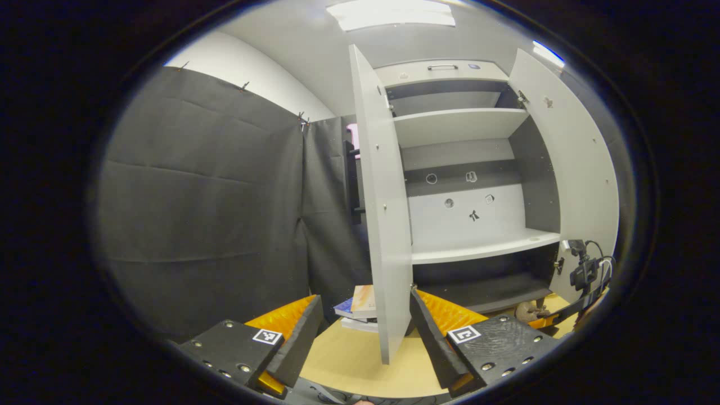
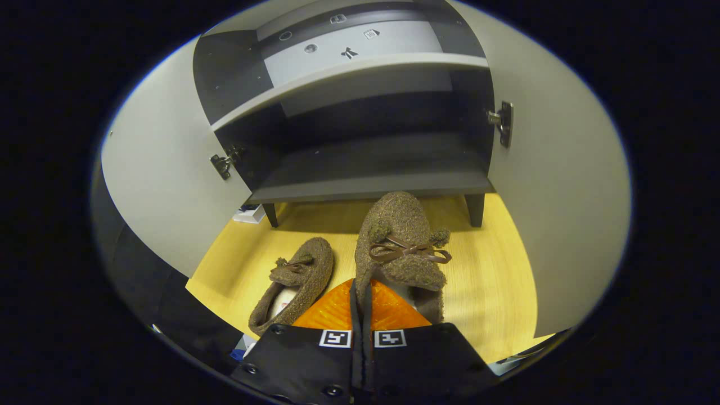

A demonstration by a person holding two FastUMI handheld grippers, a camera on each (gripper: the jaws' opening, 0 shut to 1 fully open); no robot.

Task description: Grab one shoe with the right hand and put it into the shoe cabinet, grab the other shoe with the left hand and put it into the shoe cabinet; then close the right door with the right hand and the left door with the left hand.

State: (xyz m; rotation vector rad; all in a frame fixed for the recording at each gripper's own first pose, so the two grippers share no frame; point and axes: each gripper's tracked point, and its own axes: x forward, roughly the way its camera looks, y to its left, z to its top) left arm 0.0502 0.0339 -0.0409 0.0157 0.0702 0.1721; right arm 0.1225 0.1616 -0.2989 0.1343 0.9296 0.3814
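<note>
Two fuzzy brown slippers with bows are in the right gripper view. My right gripper point(image 2: 360, 306) is shut on the back rim of one slipper point(image 2: 399, 236), whose toe points at the shoe cabinet's dark bottom shelf point(image 2: 371, 180). The other slipper point(image 2: 298, 275) lies on the wooden floor just to its left. Both cabinet doors stand open. In the left gripper view my left gripper point(image 1: 365, 332) is open and holds nothing, with the edge of the left door point(image 1: 382, 225) standing just beyond its fingers. Farther right are the right door point(image 1: 574, 169), a slipper point(image 1: 529, 310) and the other gripper point(image 1: 585, 275).
The cabinet has white shelves point(image 1: 472, 250) above the bottom one. A small stack of books point(image 1: 360, 306) lies on the floor behind the left door. Black cloth walls point(image 1: 202, 214) close the booth on the left. The floor point(image 2: 489, 281) is light wood.
</note>
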